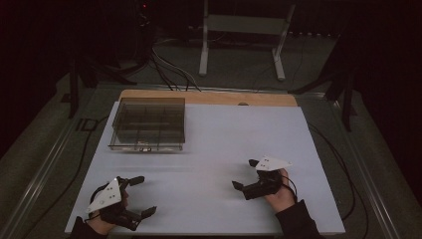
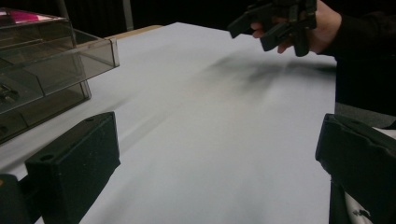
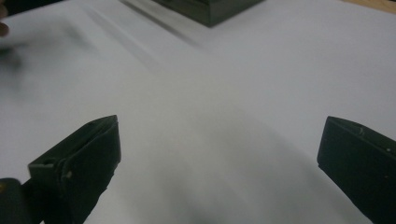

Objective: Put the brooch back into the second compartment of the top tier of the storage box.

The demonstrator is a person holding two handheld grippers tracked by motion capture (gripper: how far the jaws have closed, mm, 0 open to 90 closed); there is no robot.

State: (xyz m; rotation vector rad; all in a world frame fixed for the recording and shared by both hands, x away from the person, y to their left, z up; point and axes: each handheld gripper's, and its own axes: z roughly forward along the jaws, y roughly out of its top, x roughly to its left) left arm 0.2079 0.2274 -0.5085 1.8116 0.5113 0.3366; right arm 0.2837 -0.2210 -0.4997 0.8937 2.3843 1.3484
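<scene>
Two grippers spread wide over a bare white table, with the clear box lying well apart from both.

Your left gripper (image 1: 141,195) sits at the 7 o'clock corner of the table (image 1: 214,149), jaws wide apart with nothing between them, pointing toward 3 o'clock. Your right gripper (image 1: 245,173) is at about 5 o'clock, jaws equally wide and holding nothing, pointing toward 9 o'clock. The clear box (image 1: 148,124) with its inner compartments rests at 11 o'clock, near the far edge, touched by neither gripper. In the left gripper view the box (image 2: 42,70) stands at the upper left and your right gripper (image 2: 247,35) hangs above the table at the top.
</scene>
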